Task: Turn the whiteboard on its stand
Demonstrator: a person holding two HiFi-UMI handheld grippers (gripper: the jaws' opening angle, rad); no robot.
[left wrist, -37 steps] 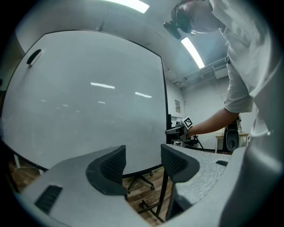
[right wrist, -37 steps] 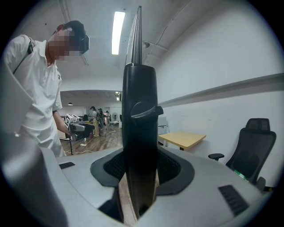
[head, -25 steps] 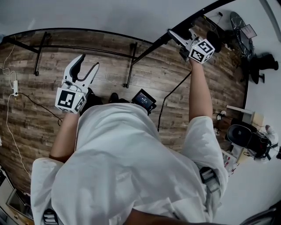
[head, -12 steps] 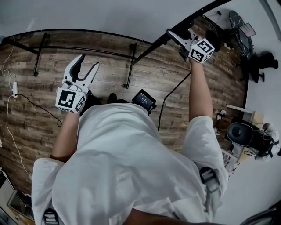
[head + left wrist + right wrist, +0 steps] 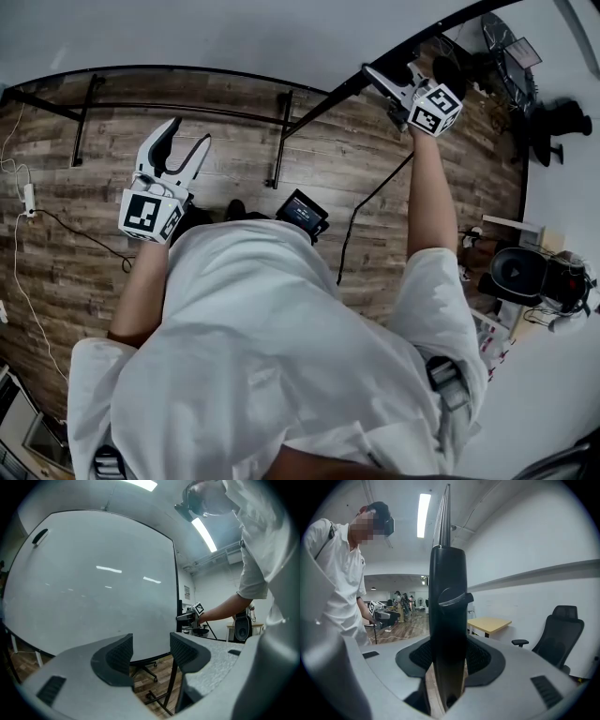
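- Lately the right gripper [image 5: 386,80] has slid slightly toward the upper right of the head view, its jaws clamped on the black side edge [image 5: 447,620] of the whiteboard [image 5: 93,573]; I judge the turn is under way.
- Left gripper [image 5: 190,131], centre left, has its jaws apart and empty; the board face stands beyond them, not between.

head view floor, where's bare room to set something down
Bare brown wood-plank floor lies between the whiteboard stand's two black foot bars. Crowded: white plug strip and cables at left, black office chair and gear at right, small dark screen device by the person's feet.
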